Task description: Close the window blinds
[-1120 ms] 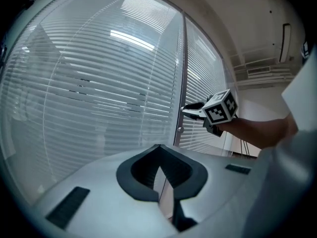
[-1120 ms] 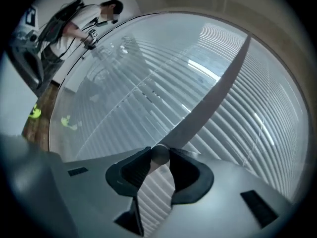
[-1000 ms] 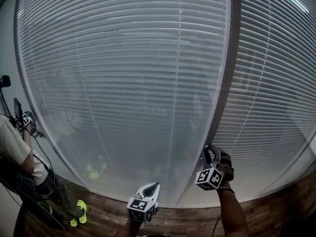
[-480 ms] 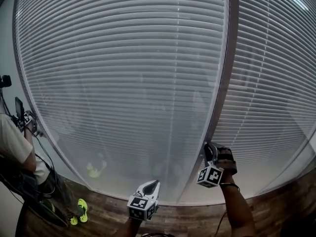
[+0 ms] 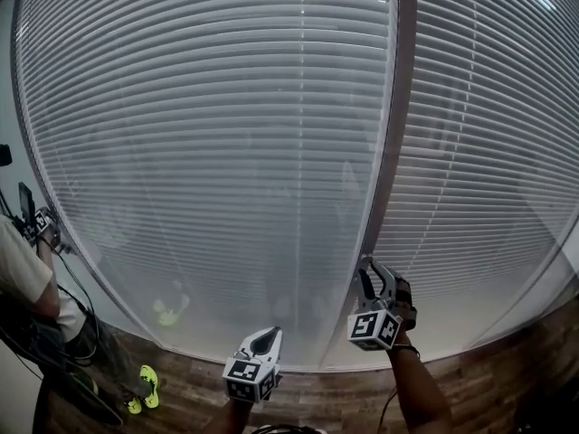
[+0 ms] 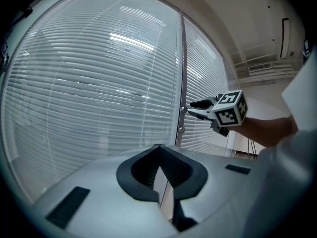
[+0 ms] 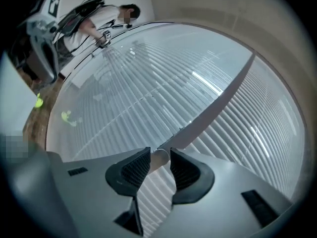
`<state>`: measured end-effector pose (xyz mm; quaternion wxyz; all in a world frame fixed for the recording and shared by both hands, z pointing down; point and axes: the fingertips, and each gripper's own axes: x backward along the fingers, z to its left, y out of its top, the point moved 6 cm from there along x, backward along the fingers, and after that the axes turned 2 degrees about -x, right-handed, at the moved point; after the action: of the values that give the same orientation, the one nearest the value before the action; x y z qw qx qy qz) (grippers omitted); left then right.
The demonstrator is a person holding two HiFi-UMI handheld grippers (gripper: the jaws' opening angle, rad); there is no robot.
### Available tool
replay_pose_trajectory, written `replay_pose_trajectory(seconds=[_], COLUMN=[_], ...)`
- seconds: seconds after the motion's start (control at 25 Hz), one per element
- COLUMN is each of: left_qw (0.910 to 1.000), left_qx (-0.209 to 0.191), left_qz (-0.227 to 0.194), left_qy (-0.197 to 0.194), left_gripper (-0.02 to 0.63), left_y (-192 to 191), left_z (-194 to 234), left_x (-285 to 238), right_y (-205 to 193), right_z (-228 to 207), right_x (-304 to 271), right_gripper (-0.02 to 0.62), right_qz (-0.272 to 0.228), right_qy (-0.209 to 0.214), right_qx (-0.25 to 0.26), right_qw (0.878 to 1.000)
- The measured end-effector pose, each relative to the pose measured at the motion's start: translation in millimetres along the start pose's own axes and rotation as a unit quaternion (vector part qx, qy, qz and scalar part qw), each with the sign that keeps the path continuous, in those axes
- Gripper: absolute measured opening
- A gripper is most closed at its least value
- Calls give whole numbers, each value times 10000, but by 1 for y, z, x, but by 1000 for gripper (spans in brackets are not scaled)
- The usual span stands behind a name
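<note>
Window blinds (image 5: pixel 226 152) of pale grey horizontal slats cover the pane to the left of a dark upright post (image 5: pixel 389 134). A second blind (image 5: pixel 488 152) of the same kind hangs to the right of it. Each slat's long axis runs level across the window, and the slats stack from the top edge down to the sill. They lie close together with only thin dark lines between them, and the lower part looks hazy.

The right gripper (image 5: pixel 371 268) is at the foot of the post, its jaws pinching a pale round rod (image 7: pixel 159 158) that lies against the post. The left gripper (image 5: pixel 270 331) hangs lower and left of the post, its jaw tips pressed together on nothing.

Below the post is a brown wood-plank floor (image 5: pixel 317 396). Far left of the post a person (image 5: pixel 23 278) stands near yellow-green shoes (image 5: pixel 145 387).
</note>
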<state>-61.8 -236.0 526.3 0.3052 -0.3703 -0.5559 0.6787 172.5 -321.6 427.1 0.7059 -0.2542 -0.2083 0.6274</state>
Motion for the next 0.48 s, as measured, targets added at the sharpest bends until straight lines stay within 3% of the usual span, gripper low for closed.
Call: replay_pose_trajectory(seconds=[0.12,0.28,0.48], left_qw=[9999,9994,9957], left_qx=[-44,-70,-700], left_qz=[-19,-65,-162], left_qy=[122,327,587], left_gripper=[0,0,0], left_y=[4,10,26], left_z=[-4,-1,-13], left_x=[-3,-3,-2], right_y=[-2,-19,-27], right_z=[-5,2,15], right_x=[17,38,62], right_gripper=[126,126,85], right_qz=[-88,-176,-319], right_qy=[80,80,201], right_qx=[-993,-2075,-3099], right_qw=[9950,9780,9500])
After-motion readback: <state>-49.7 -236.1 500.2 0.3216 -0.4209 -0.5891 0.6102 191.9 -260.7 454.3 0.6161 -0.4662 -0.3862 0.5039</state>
